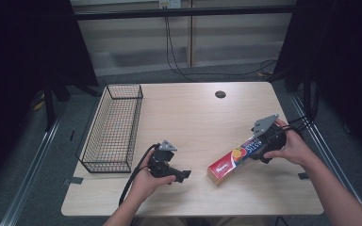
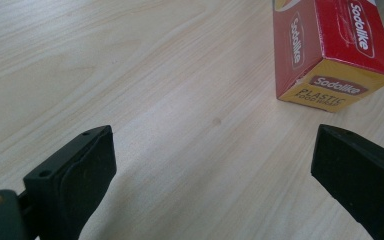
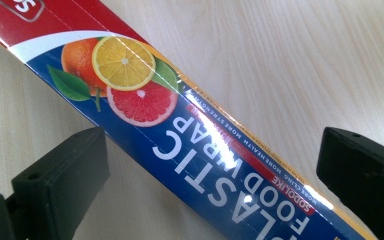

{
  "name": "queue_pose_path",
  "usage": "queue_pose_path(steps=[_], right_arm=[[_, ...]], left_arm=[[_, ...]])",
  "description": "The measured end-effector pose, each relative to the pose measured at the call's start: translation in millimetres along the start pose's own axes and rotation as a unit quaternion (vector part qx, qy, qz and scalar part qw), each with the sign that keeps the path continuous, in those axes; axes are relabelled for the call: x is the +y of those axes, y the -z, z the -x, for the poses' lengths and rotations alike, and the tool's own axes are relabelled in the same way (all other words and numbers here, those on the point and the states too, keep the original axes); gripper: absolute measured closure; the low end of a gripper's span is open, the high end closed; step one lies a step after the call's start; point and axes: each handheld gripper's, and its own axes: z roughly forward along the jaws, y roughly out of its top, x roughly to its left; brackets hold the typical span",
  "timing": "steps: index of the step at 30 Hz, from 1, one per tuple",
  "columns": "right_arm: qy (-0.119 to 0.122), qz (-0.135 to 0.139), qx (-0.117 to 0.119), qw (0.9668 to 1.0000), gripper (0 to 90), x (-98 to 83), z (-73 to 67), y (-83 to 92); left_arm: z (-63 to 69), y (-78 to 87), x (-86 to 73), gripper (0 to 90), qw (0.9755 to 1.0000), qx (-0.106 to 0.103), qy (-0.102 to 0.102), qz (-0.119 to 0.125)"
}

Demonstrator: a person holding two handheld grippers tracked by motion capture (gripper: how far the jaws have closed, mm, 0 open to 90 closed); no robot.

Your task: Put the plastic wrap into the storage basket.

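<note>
A long glossy cardboard box of plastic food wrap (image 1: 238,158), red at one end and blue with printed citrus fruit along its side, lies slantwise on the pale wood-grain desk (image 1: 193,113). The right hand-held gripper (image 3: 212,165) has its matte black jaws spread wide on either side of the box without touching it, and the box's far end is cut off there. The left hand-held gripper (image 2: 212,160) gapes open over bare desk near the box's red-and-yellow end, with a black wire-mesh basket (image 1: 113,129) standing well apart at the desk's left edge.
</note>
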Motion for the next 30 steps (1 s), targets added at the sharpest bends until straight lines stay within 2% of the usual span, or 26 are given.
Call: queue_pose_path(steps=[3, 8, 14, 18, 21, 23, 30], right_arm=[[0.001, -0.005, -0.003, 1.0, 0.2, 0.4, 1.2, -3.8], [0.001, -0.012, 0.019, 0.9998, 0.0, 2.4, 2.0, -9.0], [0.006, -0.01, 0.033, 0.9994, 0.0, 2.3, 3.5, -11.9], [0.019, -0.021, 0.047, 0.9985, 0.1, 2.6, 3.6, -15.0], [0.02, -0.033, 0.042, 0.9984, 0.0, 2.5, 2.8, -17.8], [0.02, -0.03, 0.046, 0.9983, 0.0, 2.1, 3.9, -18.5], [0.02, -0.027, 0.052, 0.9981, 0.0, 1.2, 5.9, -19.0]], left_arm=[[0.3, -0.9, 0.0, 4.3, 1.0, 0.0, 0.001, 0.003], [-0.1, -1.6, -0.4, 4.5, 1.0, 0.0, -0.002, -0.004], [0.6, -3.5, -0.7, 4.6, 1.0, 0.0, -0.002, -0.006], [0.1, -3.6, -1.0, 4.7, 0.9999, -0.001, -0.004, -0.009], [-0.2, -3.9, -1.1, 5.1, 0.9999, 0.001, -0.004, -0.01], [-0.7, -4.0, -1.1, 5.1, 0.9999, -0.003, 0.001, -0.009], [-0.6, -4.9, -1.4, 5.2, 0.9999, 0.002, 0.0, -0.012]])
